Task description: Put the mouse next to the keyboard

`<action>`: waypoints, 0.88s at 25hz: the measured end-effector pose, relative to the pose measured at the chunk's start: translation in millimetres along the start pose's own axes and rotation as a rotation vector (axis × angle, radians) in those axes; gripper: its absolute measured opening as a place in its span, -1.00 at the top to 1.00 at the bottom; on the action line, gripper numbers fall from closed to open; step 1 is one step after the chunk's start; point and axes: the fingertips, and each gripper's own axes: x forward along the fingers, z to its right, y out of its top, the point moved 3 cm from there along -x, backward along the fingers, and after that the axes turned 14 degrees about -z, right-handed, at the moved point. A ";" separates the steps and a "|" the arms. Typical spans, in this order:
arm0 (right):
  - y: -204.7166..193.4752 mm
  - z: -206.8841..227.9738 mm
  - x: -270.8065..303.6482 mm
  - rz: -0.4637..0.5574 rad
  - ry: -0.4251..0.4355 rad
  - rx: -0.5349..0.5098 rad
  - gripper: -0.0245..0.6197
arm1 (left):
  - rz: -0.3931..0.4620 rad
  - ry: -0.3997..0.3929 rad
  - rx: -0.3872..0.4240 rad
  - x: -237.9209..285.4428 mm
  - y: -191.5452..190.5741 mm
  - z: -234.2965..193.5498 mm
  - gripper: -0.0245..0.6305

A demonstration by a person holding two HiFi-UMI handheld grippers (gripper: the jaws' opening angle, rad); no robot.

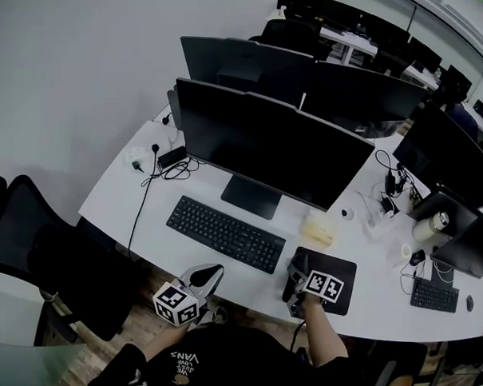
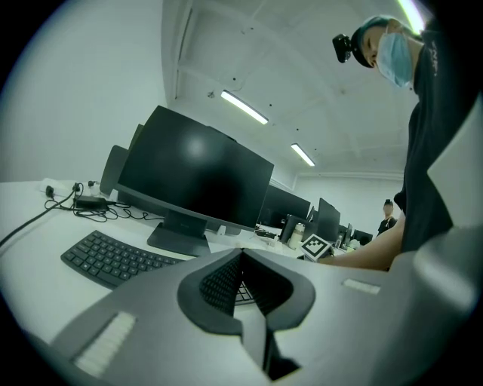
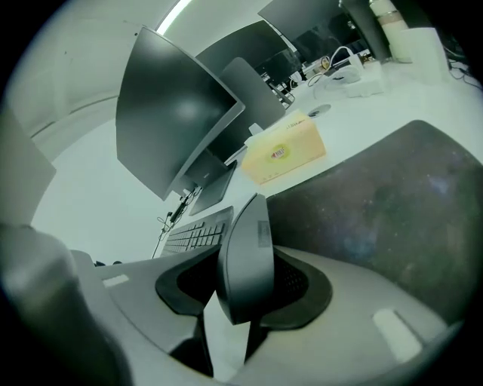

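My right gripper (image 1: 296,278) is shut on the grey mouse (image 3: 245,226), which stands on edge between the jaws. In the head view the gripper hides most of the mouse. It is at the left edge of the dark mouse pad (image 1: 339,272), just right of the black keyboard (image 1: 226,233). In the right gripper view the keyboard (image 3: 198,235) lies beyond the mouse to the left and the pad (image 3: 377,203) to the right. My left gripper (image 1: 210,273) is shut and holds nothing, near the desk's front edge below the keyboard (image 2: 113,258).
A large monitor (image 1: 267,145) stands behind the keyboard. A yellow tissue box (image 1: 320,229) sits behind the pad. Cables and a power strip (image 1: 139,158) lie at the back left. Further monitors, a cup and clutter (image 1: 424,228) fill the right side. A black chair (image 1: 31,243) stands left.
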 end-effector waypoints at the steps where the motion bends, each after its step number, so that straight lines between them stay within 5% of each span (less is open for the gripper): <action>1: 0.9 1.4 1.1 -0.006 -0.011 0.011 0.38 | -0.004 -0.009 0.004 1.4 2.1 -4.0 0.92; 11: 5.3 7.2 -2.8 0.002 -0.070 0.068 0.35 | -0.047 -0.116 0.037 22.4 10.4 -18.2 0.92; 22: -4.0 17.0 -23.8 0.003 -0.302 -0.055 0.02 | -0.071 -0.181 0.063 32.9 14.1 -9.9 0.92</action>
